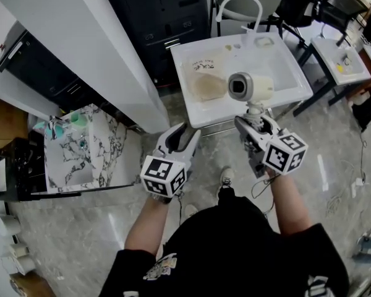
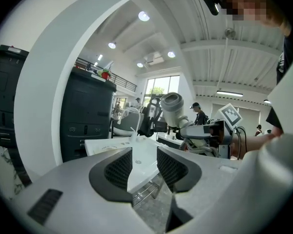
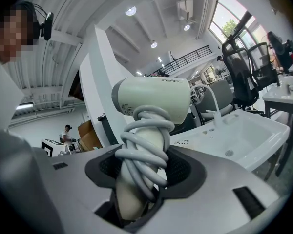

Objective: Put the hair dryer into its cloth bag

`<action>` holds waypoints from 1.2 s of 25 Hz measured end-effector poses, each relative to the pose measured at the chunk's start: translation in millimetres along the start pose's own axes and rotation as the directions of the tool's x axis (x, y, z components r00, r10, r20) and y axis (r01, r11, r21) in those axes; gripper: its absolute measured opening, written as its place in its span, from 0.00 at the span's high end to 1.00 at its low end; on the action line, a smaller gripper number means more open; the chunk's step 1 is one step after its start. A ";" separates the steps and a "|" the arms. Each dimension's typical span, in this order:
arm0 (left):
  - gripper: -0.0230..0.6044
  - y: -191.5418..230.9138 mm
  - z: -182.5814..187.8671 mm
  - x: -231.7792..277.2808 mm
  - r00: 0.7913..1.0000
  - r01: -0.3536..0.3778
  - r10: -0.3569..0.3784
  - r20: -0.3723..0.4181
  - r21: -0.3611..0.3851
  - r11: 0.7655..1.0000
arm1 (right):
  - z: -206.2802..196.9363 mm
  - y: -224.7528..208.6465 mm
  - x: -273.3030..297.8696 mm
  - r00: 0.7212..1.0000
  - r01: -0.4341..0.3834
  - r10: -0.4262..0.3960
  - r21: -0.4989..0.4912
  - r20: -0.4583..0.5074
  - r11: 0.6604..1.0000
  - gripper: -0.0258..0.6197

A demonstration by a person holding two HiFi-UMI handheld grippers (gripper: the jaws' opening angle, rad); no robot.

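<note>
Nearest the person, the right gripper point(image 3: 141, 172) has its fingers closed on the handle of the hair dryer point(image 3: 151, 99). The handle is wound with its own cord point(image 3: 142, 145), and the barrel stands above the fingers. In the head view the dryer is held in the air over the near edge of the worktop point(image 1: 284, 73), touching nothing else. The left gripper point(image 2: 144, 165) has its fingers apart with nothing between them, and is held level just beside the right gripper.

Judgement: this is the carrying step. The dryer is in hand but not yet bagged. The cloth bag point(image 1: 204, 85), beige, lies flat on the white worktop, to the left of the dryer and apart from both grippers. Which end is its mouth cannot be made out. The next move calls for the left fingers to lift and spread the mouth while the right gripper feeds the dryer in. The loose cord coils may snag on the hem.

The worktop is white with a raised rim and otherwise nearly bare. Beyond it stand a white chair point(image 1: 241, 8) and black cabinets point(image 1: 161, 11), with a white pillar point(image 1: 93, 42) to the left. The floor point(image 1: 111, 215) is grey stone.
</note>
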State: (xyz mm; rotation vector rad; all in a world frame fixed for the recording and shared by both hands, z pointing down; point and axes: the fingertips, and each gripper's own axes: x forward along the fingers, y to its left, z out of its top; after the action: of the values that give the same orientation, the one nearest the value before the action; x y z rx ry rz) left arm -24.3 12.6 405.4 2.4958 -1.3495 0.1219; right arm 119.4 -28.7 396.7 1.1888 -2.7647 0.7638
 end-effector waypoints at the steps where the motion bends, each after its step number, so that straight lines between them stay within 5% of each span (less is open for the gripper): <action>1: 0.73 1.7 1.1 6.8 1.000 -0.004 0.004 0.001 -0.003 1.000 | 3.2 -6.8 2.5 1.000 0.000 0.000 -0.002 -0.004 1.000 0.62; 30: 0.73 11.5 41.8 110.6 0.980 -0.201 0.201 0.013 0.038 0.979 | 72.3 -119.4 34.9 0.991 -0.135 0.135 0.011 -0.020 0.991 0.62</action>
State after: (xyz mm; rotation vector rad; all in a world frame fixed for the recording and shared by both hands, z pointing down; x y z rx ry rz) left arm 24.7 -94.7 391.9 2.3875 -1.6159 0.1826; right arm 188.5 -154.8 391.5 0.9975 -2.8512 0.7956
